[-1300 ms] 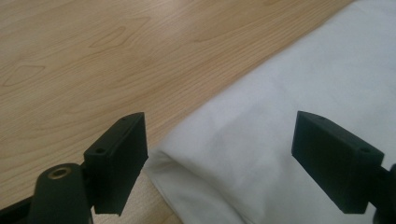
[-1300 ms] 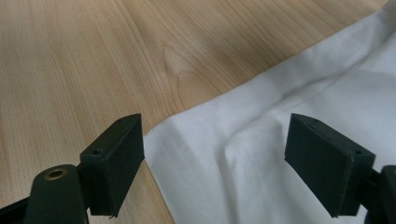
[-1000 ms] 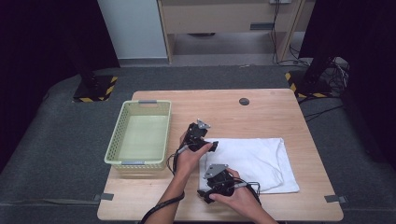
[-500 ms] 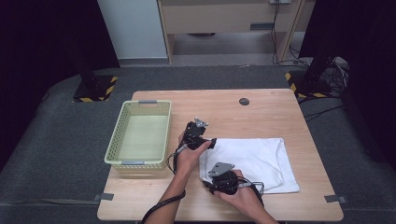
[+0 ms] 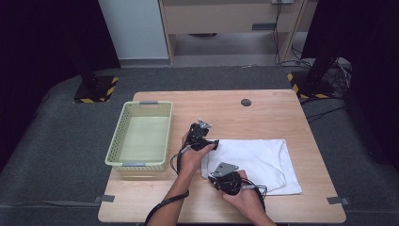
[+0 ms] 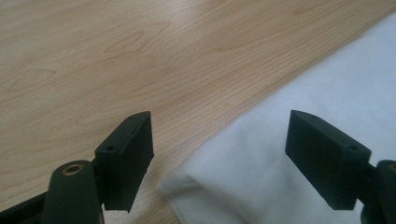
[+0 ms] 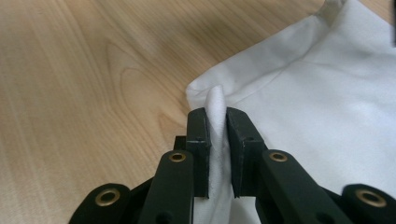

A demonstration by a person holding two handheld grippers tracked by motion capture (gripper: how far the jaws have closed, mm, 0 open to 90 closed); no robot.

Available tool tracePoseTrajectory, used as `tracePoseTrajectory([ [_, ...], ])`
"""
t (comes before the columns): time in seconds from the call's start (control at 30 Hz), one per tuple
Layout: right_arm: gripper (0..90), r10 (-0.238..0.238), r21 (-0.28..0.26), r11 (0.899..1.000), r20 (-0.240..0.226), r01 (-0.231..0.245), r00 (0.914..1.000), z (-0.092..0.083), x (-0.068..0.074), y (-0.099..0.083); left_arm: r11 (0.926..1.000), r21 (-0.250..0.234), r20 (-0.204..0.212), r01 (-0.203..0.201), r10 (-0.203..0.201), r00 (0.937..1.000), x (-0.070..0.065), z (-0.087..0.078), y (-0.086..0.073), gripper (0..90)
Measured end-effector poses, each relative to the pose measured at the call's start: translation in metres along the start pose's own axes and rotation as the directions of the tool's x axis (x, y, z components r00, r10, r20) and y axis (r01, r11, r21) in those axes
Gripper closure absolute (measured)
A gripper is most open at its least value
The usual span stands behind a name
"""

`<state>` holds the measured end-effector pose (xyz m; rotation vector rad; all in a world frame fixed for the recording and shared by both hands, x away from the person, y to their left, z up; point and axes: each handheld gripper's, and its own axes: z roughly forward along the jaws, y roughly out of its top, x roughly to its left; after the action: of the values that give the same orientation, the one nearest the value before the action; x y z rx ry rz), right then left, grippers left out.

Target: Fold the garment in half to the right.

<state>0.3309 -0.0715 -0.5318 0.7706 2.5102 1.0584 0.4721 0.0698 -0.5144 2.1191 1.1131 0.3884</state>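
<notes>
A white folded cloth (image 5: 256,162) lies flat on the wooden table (image 5: 263,117), right of centre. My left gripper (image 5: 211,147) hovers at the cloth's far left corner with its jaws wide apart; that corner (image 6: 196,186) lies between them untouched. At the near left corner, my right gripper (image 5: 217,180) has just been closing and now pinches a raised fold of the white cloth (image 7: 217,121) between its black pads (image 7: 200,140).
A pale green plastic basket (image 5: 141,139) stands on the table's left side, nothing visible in it. A small dark round disc (image 5: 245,102) lies near the far edge. Bare wood stretches behind and left of the cloth.
The right gripper's jaws closed onto the near left corner of the cloth, bunching a fold up between them. The left gripper stayed where it was, still open.
</notes>
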Motion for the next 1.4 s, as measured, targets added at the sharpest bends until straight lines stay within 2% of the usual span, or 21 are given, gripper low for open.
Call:
tracePoseTrajectory([
  [0.13,80.3,0.016,0.003,1.0,0.023,-0.016,0.9996,0.001,-0.002,0.001,0.9996,0.024,-0.016,-0.014,0.015,0.9998,0.002,0.005,-0.002,28.1],
  [0.27,80.4,0.031,-0.001,1.0,0.027,-0.031,0.9992,0.002,-0.002,0.001,0.9997,0.02,-0.037,0.011,-0.01,0.9993,0.003,0.009,-0.001,34.8],
  [0.37,80.4,0.044,-0.014,0.999,0.028,-0.043,0.9987,0.003,-0.003,0.0,0.9987,0.037,-0.011,0.036,-0.036,0.9993,0.004,0.014,-0.002,43.5],
  [0.5,80.4,0.053,-0.02,0.998,0.024,-0.053,0.9983,0.003,-0.004,0.0,0.9989,0.039,-0.008,0.027,-0.027,0.9996,0.006,0.012,-0.002,53.7],
  [0.6,81.5,0.073,-0.024,0.997,0.017,-0.072,0.9972,0.002,-0.005,-0.001,0.9987,0.046,0.026,0.02,-0.022,0.9994,0.003,0.011,-0.002,70.7],
  [0.67,82.0,0.076,-0.033,0.997,0.017,-0.075,0.997,0.0,-0.006,0.0,0.9987,0.039,0.032,0.034,-0.036,0.9988,0.0,0.01,-0.002,80.0],
  [0.83,82.2,0.087,-0.076,0.993,0.024,-0.085,0.9959,-0.016,-0.008,0.006,0.9992,-0.013,0.036,0.037,-0.037,0.9987,-0.002,-0.003,0.005,82.4],
  [0.93,82.2,0.086,-0.093,0.992,0.027,-0.083,0.996,-0.028,-0.009,0.013,0.9994,-0.033,0.036,0.011,-0.01,0.9993,-0.005,-0.017,0.016,82.4],
  [1.07,82.2,0.082,-0.119,0.99,0.028,-0.078,0.9962,-0.041,-0.006,0.023,0.998,-0.049,0.016,-0.039,0.04,0.9991,-0.009,-0.037,0.03,82.4],
  [1.4,82.3,0.06,-0.149,0.987,0.025,-0.056,0.9979,-0.057,0.009,0.049,0.9933,-0.087,0.019,-0.075,0.077,0.9968,-0.007,-0.078,0.046,82.7],
])
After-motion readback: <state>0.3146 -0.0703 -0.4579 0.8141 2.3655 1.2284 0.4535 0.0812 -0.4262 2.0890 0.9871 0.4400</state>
